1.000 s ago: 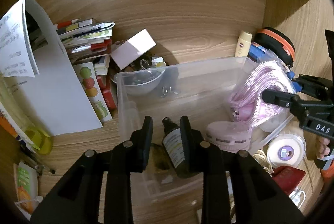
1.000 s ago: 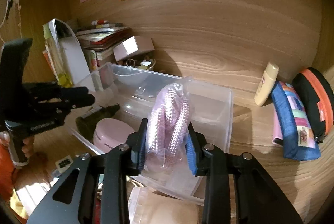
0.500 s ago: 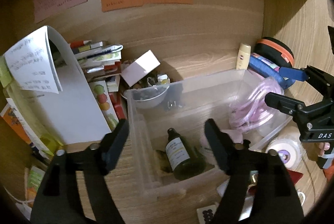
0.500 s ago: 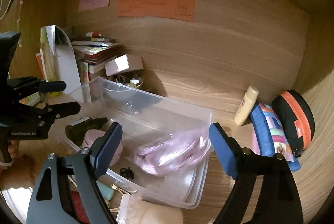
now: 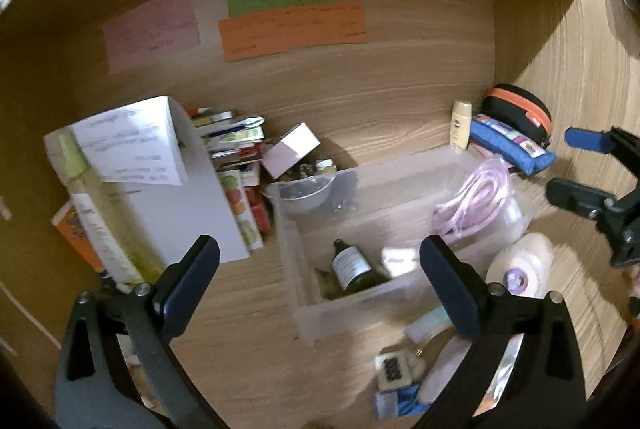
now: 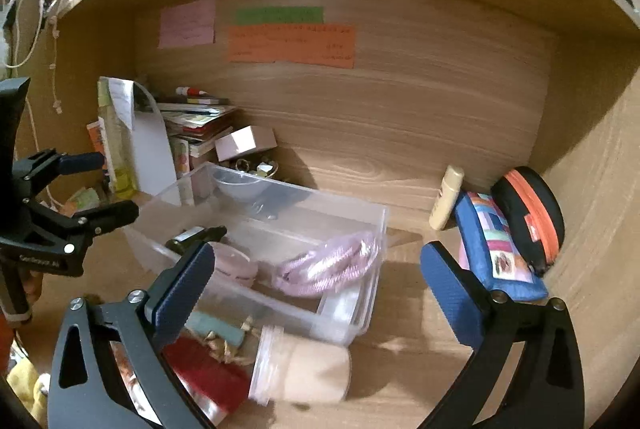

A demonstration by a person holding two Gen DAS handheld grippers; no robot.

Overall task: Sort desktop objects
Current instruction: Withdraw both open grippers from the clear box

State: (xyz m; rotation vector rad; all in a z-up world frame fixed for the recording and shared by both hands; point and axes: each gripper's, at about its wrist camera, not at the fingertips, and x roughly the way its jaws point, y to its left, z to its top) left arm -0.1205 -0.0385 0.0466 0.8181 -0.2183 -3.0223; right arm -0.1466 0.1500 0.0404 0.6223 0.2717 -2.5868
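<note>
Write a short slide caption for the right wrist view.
Open right gripper above clear plastic bin holding bagged pink rope.

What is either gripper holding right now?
Nothing: left gripper and right gripper have just opened; bottle and pink rope lie in the bin.

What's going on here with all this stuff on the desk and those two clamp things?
A person is tidying a cluttered desk with a hand-held gripper in each hand. The dark bottle and the bagged pink rope now lie in the clear plastic bin. The left gripper and right gripper have just been opening; both are wide open with nothing between their jaws. More small items lie on the desk in front of the bin.
</note>
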